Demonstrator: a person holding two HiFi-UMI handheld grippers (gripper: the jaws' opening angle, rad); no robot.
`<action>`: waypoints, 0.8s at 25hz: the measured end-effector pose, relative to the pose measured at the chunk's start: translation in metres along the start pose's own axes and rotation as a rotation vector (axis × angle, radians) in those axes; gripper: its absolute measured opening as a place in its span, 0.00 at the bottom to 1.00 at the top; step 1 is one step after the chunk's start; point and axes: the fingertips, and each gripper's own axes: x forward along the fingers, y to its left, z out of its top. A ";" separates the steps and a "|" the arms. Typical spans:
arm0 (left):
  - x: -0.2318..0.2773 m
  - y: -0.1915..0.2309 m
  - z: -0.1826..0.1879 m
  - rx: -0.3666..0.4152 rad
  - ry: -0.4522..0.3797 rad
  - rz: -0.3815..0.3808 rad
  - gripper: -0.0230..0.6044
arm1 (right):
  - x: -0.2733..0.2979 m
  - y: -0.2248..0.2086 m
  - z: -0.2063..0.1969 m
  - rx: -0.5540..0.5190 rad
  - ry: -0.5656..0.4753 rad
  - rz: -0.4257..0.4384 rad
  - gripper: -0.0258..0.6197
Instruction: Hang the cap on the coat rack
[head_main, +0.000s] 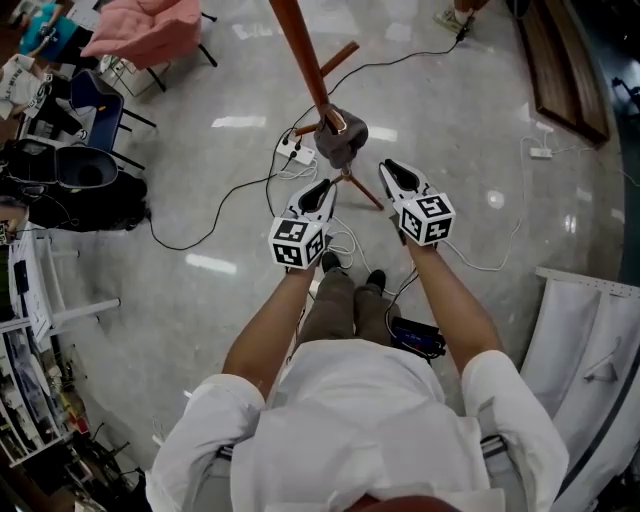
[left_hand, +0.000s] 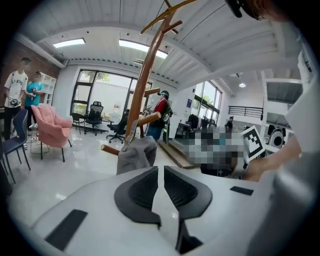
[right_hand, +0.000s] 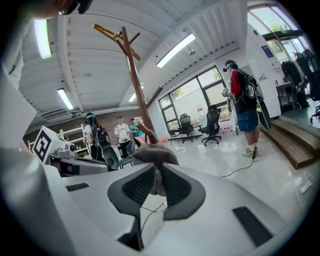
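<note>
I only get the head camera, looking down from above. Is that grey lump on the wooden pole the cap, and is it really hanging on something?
Observer: Yes. Seen side-on in the left gripper view, the cap hangs off a wooden peg low on the coat rack.
Visitor: Is the left tool holding it?
Observer: No. The left gripper has its jaws almost together with nothing between them, short of the cap.
Visitor: How does the rack end up top?
Observer: Your view cuts that off. The right gripper view shows forked branches at its top, far above the cap.
</note>
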 end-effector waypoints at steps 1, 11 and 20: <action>-0.010 -0.007 0.005 0.000 -0.014 -0.015 0.11 | -0.010 0.008 0.009 0.001 -0.022 0.006 0.12; -0.099 -0.034 0.066 0.030 -0.164 -0.135 0.08 | -0.093 0.089 0.077 -0.021 -0.178 0.033 0.09; -0.185 -0.044 0.067 0.057 -0.236 -0.221 0.08 | -0.176 0.152 0.078 -0.061 -0.223 -0.077 0.09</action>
